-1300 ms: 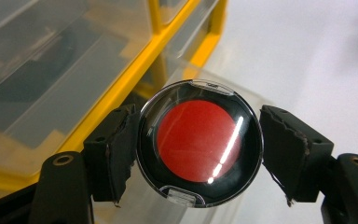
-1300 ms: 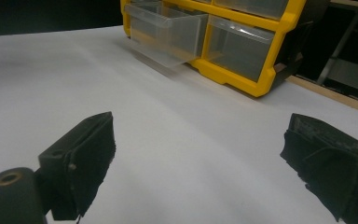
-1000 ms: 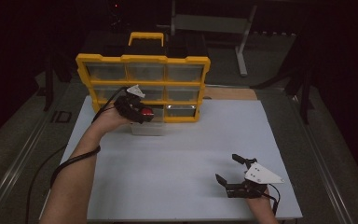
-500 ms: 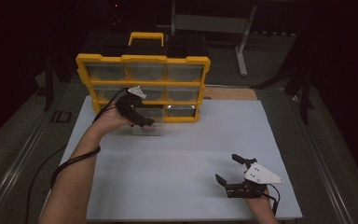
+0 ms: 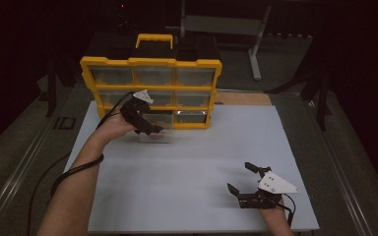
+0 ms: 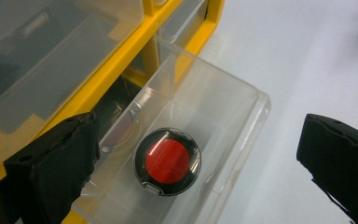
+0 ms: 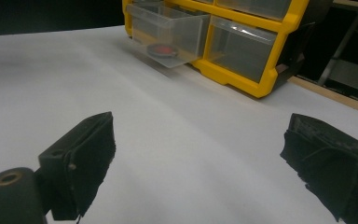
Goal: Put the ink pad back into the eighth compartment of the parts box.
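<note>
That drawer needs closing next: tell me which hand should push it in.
Left, probably. The left tool hangs open right over the pulled-out clear drawer, where the red-topped disc lies. The right tool, also open, sits at the near edge of the white table, far from the yellow cabinet.

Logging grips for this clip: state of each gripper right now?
Left gripper: open, jaws just opened, above the red disc in the drawer.
Right gripper: open, holding nothing.

I can read no text, label, brand or number anywhere: none on the yellow organizer point(image 5: 150, 62), its clear drawer point(image 6: 223, 100), the red-topped disc point(image 6: 167, 161) lying inside it, or the white surface point(image 5: 192, 162).
</note>
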